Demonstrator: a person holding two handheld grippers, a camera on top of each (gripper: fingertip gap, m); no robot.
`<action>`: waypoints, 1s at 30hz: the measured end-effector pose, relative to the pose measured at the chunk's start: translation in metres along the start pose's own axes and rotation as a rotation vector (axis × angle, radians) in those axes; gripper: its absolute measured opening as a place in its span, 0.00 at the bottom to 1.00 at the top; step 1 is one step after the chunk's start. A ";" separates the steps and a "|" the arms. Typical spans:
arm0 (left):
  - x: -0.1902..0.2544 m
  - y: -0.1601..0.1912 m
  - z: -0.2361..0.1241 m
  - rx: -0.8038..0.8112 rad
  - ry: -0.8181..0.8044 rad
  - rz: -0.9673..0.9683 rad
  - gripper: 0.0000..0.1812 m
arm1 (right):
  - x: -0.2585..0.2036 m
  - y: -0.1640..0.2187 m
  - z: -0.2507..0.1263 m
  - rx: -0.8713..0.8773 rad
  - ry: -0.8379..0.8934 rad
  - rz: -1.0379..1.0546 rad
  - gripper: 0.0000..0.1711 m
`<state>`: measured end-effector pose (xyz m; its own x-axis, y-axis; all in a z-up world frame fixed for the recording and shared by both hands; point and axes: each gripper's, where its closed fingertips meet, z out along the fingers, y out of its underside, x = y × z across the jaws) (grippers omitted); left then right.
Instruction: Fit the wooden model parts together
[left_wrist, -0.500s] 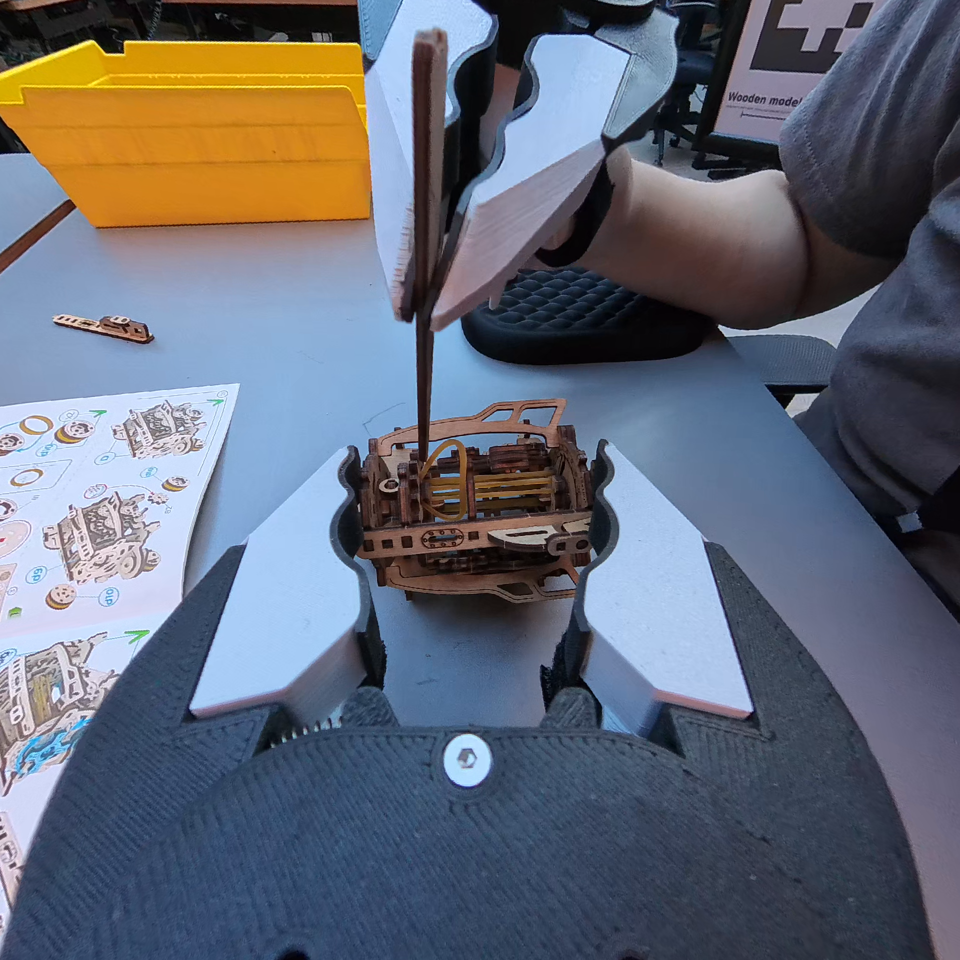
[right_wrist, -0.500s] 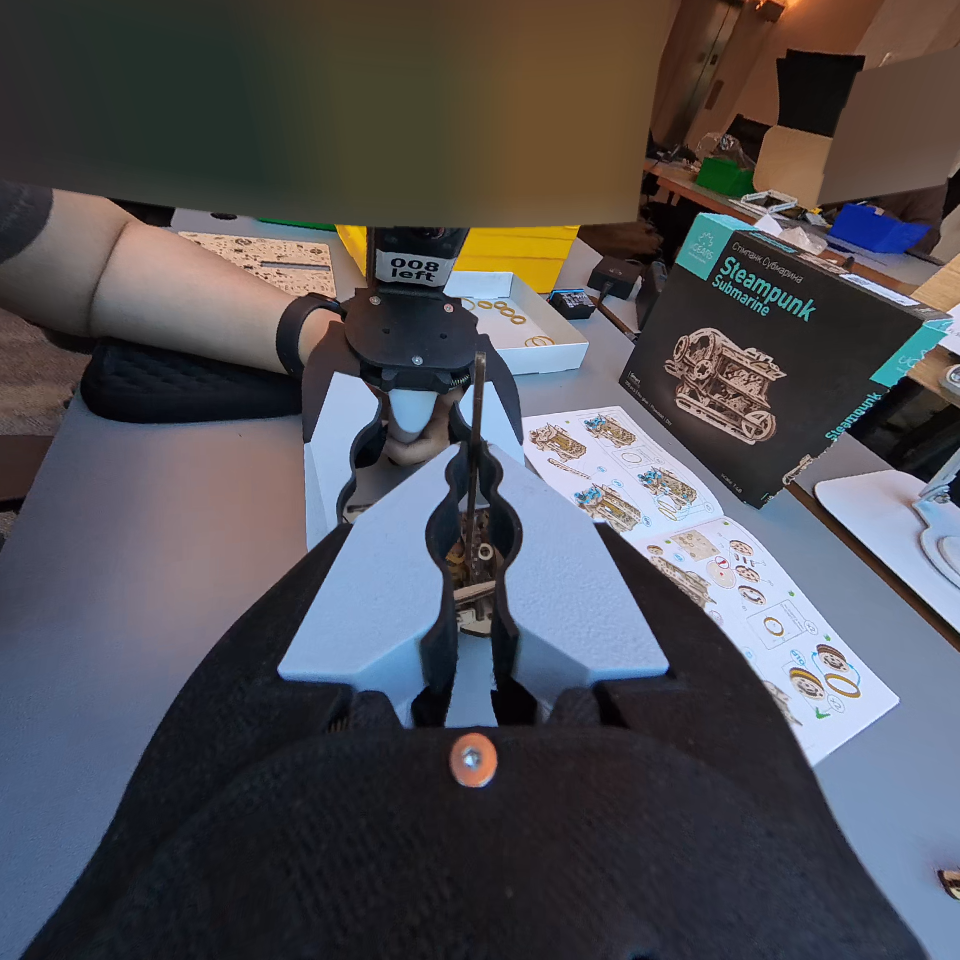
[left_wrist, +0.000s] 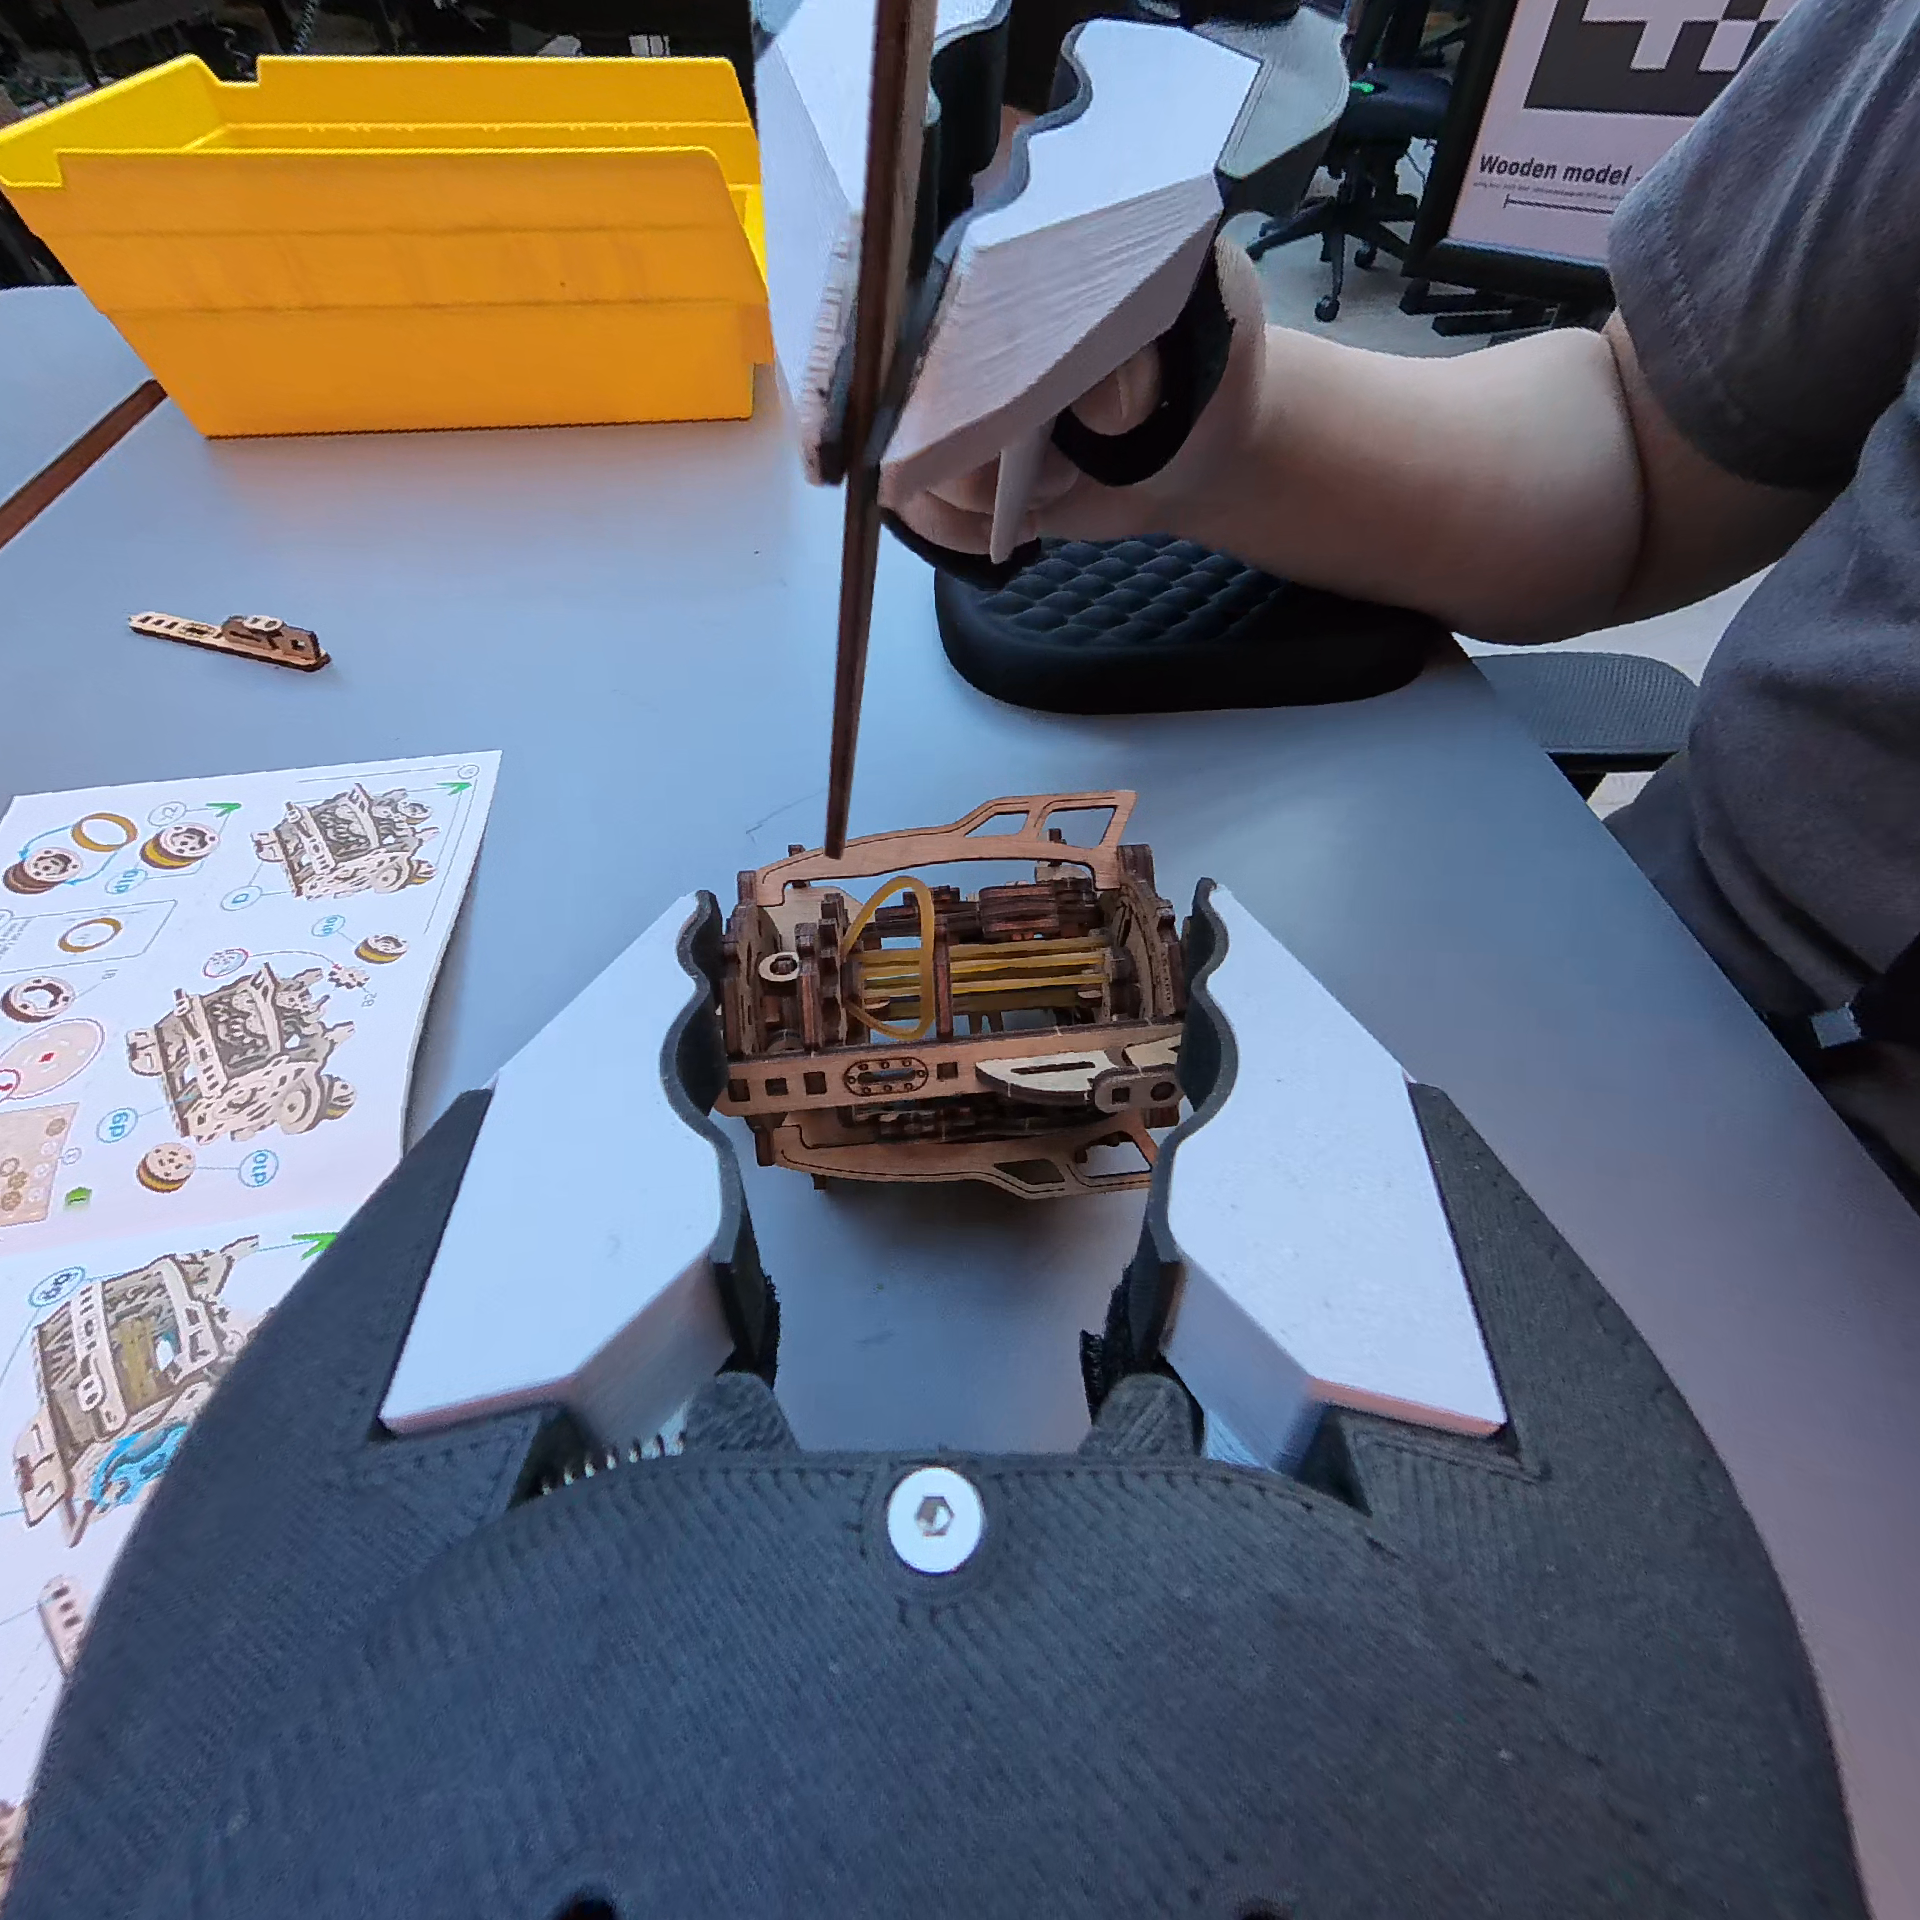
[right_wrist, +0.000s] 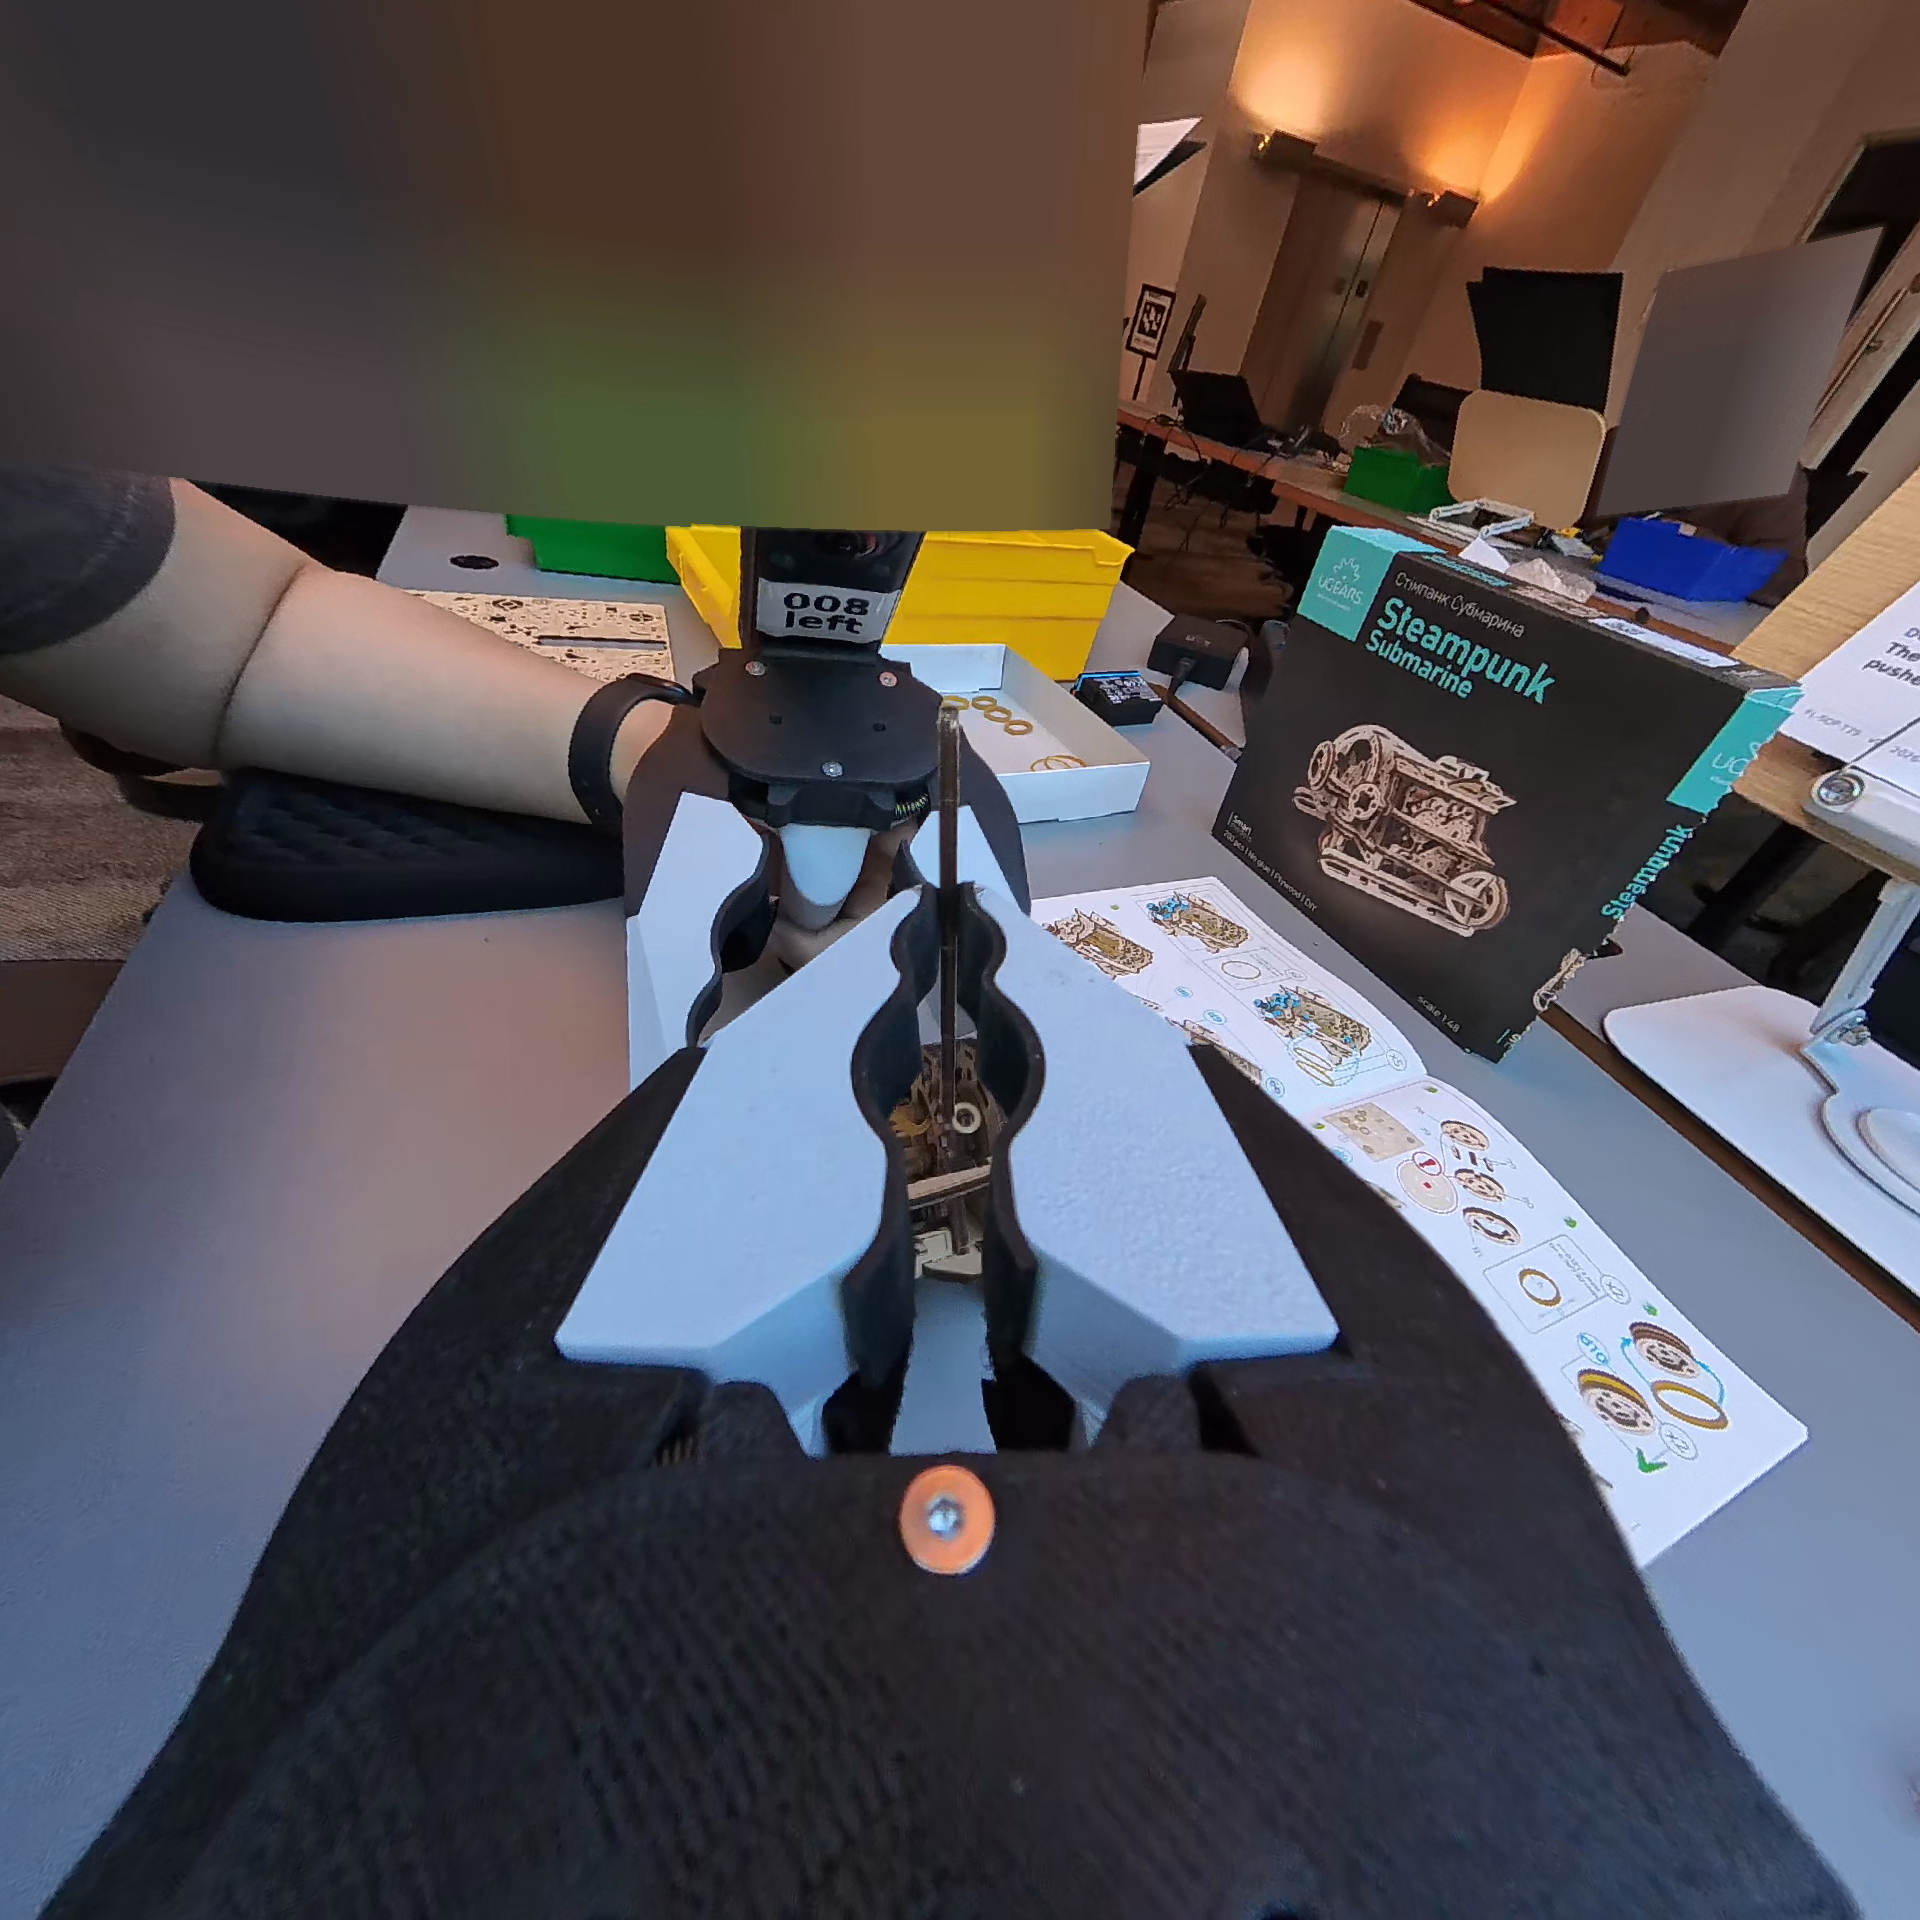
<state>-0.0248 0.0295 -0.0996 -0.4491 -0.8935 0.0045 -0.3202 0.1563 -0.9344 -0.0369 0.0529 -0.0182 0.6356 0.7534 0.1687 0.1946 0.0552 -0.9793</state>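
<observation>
A partly built wooden model (left_wrist: 935, 1018) with yellow rubber bands inside stands on the grey table (left_wrist: 520, 582). My left gripper (left_wrist: 951, 987) is closed on its two sides. My right gripper (left_wrist: 873, 457) comes down from above, shut on a thin wooden strip (left_wrist: 857, 644) held upright. The strip's lower end touches the far top frame of the model. In the right wrist view my right gripper (right_wrist: 948, 904) pinches the strip (right_wrist: 948, 800). The model (right_wrist: 935, 1143) shows only through the gap between the fingers, and the left gripper's body (right_wrist: 810, 717) is behind it.
An instruction sheet (left_wrist: 208, 987) lies to the left, with a loose wooden piece (left_wrist: 234, 639) and a yellow bin (left_wrist: 416, 260) beyond. A black wrist rest (left_wrist: 1143, 623) lies under a person's forearm. The kit box (right_wrist: 1455, 810) and a white tray of rings (right_wrist: 1049, 769) stand behind. The gap from one gripper's tips to the other's is roughly 8 cm. Measured from the fingertips, the loose wooden piece (left_wrist: 234, 639) is 25 cm or so from the left gripper and 30 cm from the right.
My right gripper has risen with the strip. The strip's lower end has come up from inside the model to its top frame. My left gripper still holds the model.
</observation>
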 end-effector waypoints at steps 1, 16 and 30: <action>0.000 0.000 0.000 -0.001 0.000 0.000 0.48 | 0.000 0.001 0.000 0.001 0.000 0.001 0.00; 0.002 0.003 0.003 -0.011 -0.011 0.024 0.52 | 0.000 0.004 0.002 0.000 -0.008 -0.004 0.00; 0.002 0.003 0.003 -0.014 -0.005 0.016 0.50 | -0.002 0.006 0.002 -0.009 -0.010 -0.019 0.00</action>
<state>-0.0244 0.0270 -0.1033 -0.4498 -0.8930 -0.0119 -0.3247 0.1760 -0.9293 -0.0385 0.0532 -0.0245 0.6240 0.7589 0.1862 0.2137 0.0635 -0.9748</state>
